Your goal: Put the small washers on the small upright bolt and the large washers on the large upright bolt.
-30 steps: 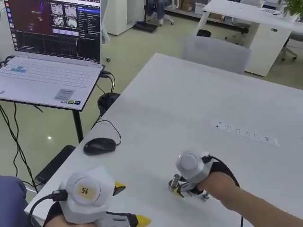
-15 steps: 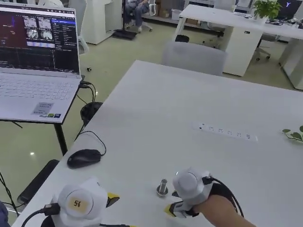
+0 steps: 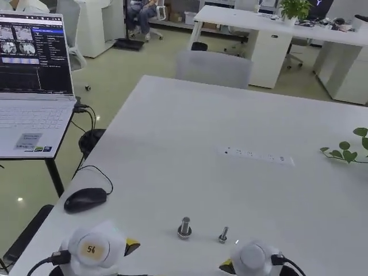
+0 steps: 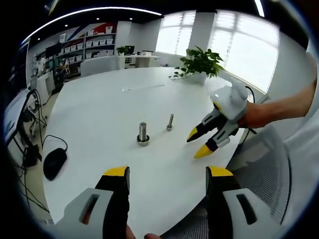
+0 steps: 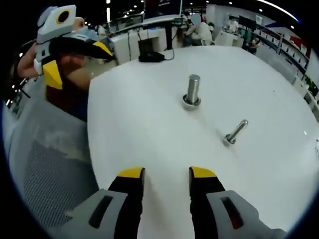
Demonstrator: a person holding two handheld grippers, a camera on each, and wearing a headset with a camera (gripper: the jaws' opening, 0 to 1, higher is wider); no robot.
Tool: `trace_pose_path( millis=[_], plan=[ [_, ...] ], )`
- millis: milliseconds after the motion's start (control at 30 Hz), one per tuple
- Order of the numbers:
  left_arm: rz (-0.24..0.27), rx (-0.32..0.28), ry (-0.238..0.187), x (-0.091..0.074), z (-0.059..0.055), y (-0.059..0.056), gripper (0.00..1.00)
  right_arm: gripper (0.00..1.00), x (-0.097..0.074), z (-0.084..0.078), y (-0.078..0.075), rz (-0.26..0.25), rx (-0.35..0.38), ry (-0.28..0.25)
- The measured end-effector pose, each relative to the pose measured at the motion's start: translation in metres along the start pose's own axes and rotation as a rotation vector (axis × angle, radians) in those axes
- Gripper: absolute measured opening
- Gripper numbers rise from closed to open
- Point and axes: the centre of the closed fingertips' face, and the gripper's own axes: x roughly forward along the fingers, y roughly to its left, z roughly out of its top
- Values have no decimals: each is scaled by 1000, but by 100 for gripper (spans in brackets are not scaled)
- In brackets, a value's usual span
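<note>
Steel, both of them. In the left gripper view the large bolt [image 4: 143,134] and the small bolt [image 4: 170,122] stand head-down on the white table [image 4: 99,99], shanks up, long axes vertical. The small one stands to the right and slightly farther. The left gripper [image 4: 168,175] sits short of them, its fingers spread wide with nothing between. The right gripper [image 4: 195,145] comes in from the right, fingers parted and empty, near the small bolt but apart from it.

In the right gripper view the large bolt stands far and central and the small one to its right. The small one's lean is probably the lens. A wider collar rings the large bolt's foot; I cannot tell whether it is the bolt head or a washer.

In the head view the bolts stand close together near the table's near edge, with a mouse [image 3: 85,199] well off to the left.

The bolts are hard, stiff and smooth, and being balanced on their heads they would likely topple at a sideways knock. Washers should be light, thin and slippery. They are best pinched across the rim, held flat and lowered straight down the shank.
</note>
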Motion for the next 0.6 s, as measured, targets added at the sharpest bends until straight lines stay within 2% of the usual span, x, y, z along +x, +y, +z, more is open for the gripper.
trace_pose_path(
  millis=[167,267,467,600],
  plan=[
    [-9,8,6,5,2,1,61,42,-16,-19,-12,-39,51,-39],
    [-17,24,13,7,3,2,61,43,-26,-24,-21,-60,82,-66],
    [-20,33,19,11,1,4,61,48,-43,-24,-37,-98,113,-126],
    [-22,32,15,12,1,4,61,52,-48,-25,-39,-98,133,-147]
  ],
)
